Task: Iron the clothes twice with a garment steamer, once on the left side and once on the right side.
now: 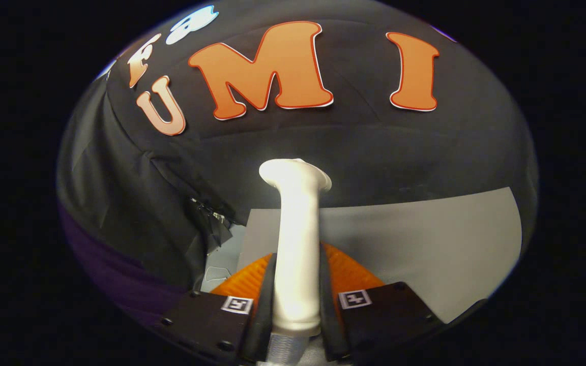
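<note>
A white garment steamer (297,239) stands upright between my fingers, its handle pressed from both sides and its flared head up beyond them. My gripper (297,264) is shut on that handle. A dark garment (135,223) hangs to the left of the steamer, with a purple part (110,274) at its lower edge. The steamer head faces away from me, so its steam plate is hidden.
A grey table surface (425,244) spreads out beyond and to the right of the fingers. The black booth wall (374,152) rises behind the table. A clip or bracket (211,216) sits where the garment meets the table's left edge.
</note>
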